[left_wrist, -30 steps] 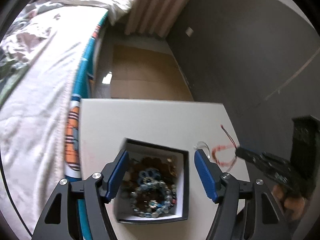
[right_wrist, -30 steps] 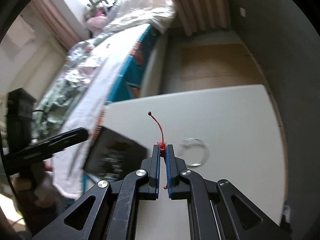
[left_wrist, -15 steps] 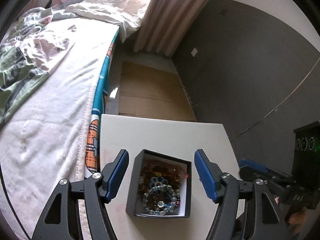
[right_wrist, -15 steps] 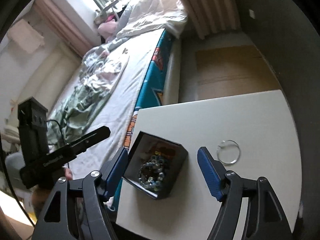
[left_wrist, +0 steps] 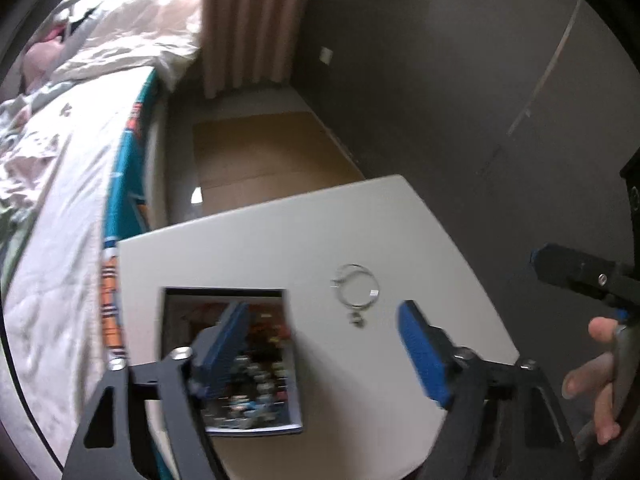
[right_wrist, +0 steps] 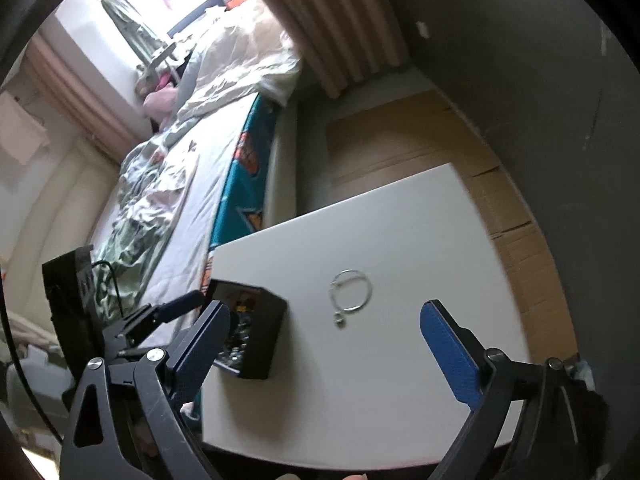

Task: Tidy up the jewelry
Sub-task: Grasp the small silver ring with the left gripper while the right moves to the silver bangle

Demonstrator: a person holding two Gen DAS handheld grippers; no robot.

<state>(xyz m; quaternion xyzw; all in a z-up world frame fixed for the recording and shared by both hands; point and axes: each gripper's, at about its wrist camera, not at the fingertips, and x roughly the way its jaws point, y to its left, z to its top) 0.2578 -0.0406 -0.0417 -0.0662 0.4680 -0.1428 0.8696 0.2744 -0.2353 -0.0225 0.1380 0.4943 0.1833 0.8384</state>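
- Opening just now, the right gripper (right_wrist: 324, 344) has let go of the red string and holds nothing; the string is out of sight, presumably boxed.
- Left gripper (left_wrist: 320, 344) also widened, empty, over the box (left_wrist: 224, 296).
- Silver ring (right_wrist: 352, 292) lies alone on the table (right_wrist: 400, 380), likely next.

blk box (right_wrist: 262, 334), wht table (right_wrist: 400, 240), teal bedsheet (right_wrist: 244, 176)

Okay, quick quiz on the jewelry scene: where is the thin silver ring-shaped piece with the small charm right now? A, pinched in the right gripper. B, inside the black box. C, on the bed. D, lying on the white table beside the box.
D: the silver ring lies flat on the bare white table, apart from the black box, and the right gripper stands open with nothing between its jaws.
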